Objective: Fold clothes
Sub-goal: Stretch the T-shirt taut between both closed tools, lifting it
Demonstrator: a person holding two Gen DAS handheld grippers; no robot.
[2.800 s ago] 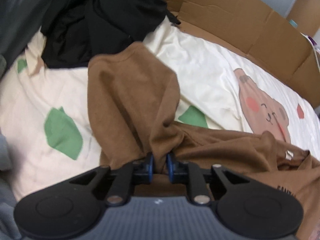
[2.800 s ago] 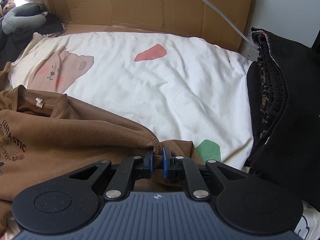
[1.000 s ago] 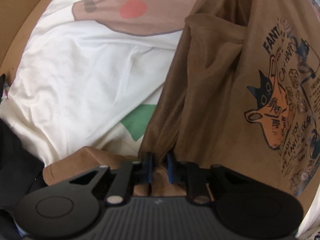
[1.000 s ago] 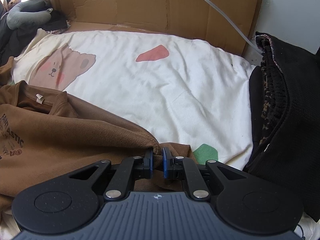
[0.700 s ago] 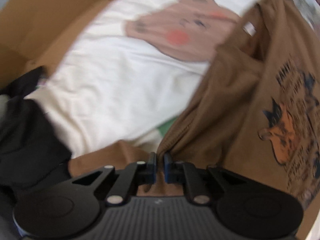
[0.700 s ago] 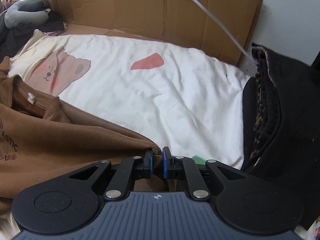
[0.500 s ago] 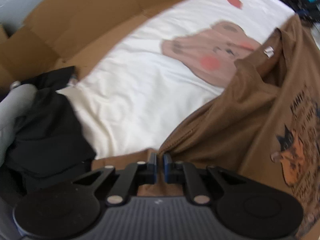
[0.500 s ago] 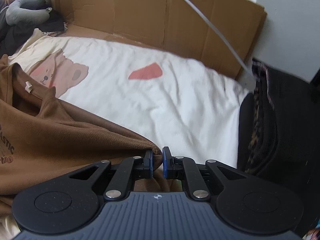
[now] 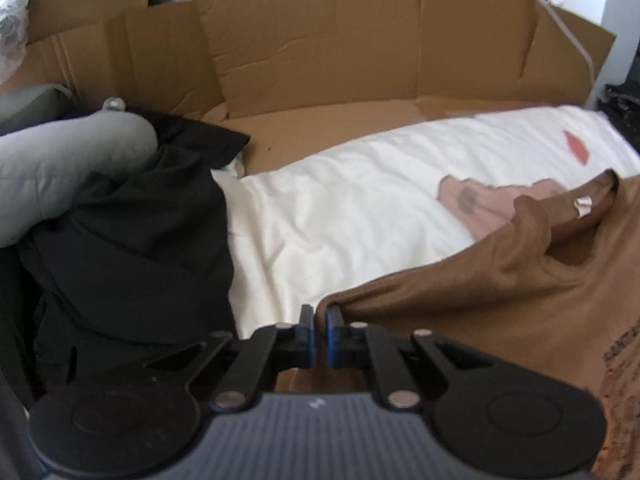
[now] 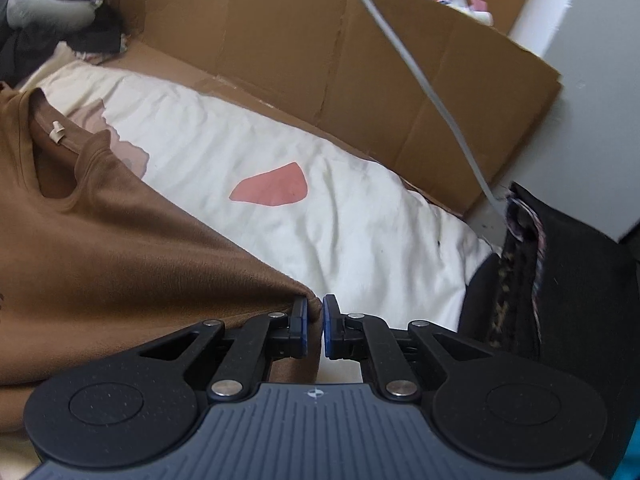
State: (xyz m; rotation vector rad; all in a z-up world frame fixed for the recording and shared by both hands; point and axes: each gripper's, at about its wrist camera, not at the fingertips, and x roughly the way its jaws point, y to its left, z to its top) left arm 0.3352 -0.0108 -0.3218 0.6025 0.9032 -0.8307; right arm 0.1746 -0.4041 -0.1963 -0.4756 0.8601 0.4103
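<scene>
Left gripper (image 9: 319, 322) clenched on a corner of the brown T-shirt (image 9: 500, 300), edge of the fabric pinched between the blue-lined pads. Right gripper (image 10: 315, 314) likewise clamped on another corner of the same brown T-shirt (image 10: 120, 248), a fold of cloth caught between the pads. Garment stretched between the two grips, front up, neckline with a small white label (image 10: 56, 131) toward the far side, dark printed lettering partly visible at the right edge of the left wrist view. Shirt spread over a cream bedsheet (image 10: 328, 216) printed with a bear face (image 9: 480, 200) and a pink patch (image 10: 272, 189). Flattened cardboard (image 9: 360, 40) standing along the far side of the sheet, a grey cable (image 10: 420, 88) running down across it. Heap of black clothing (image 9: 132, 248) with a grey neck pillow (image 9: 60, 168) on top, just beside the left gripper. Stack of dark garments (image 10: 560, 280) close to the right gripper.
</scene>
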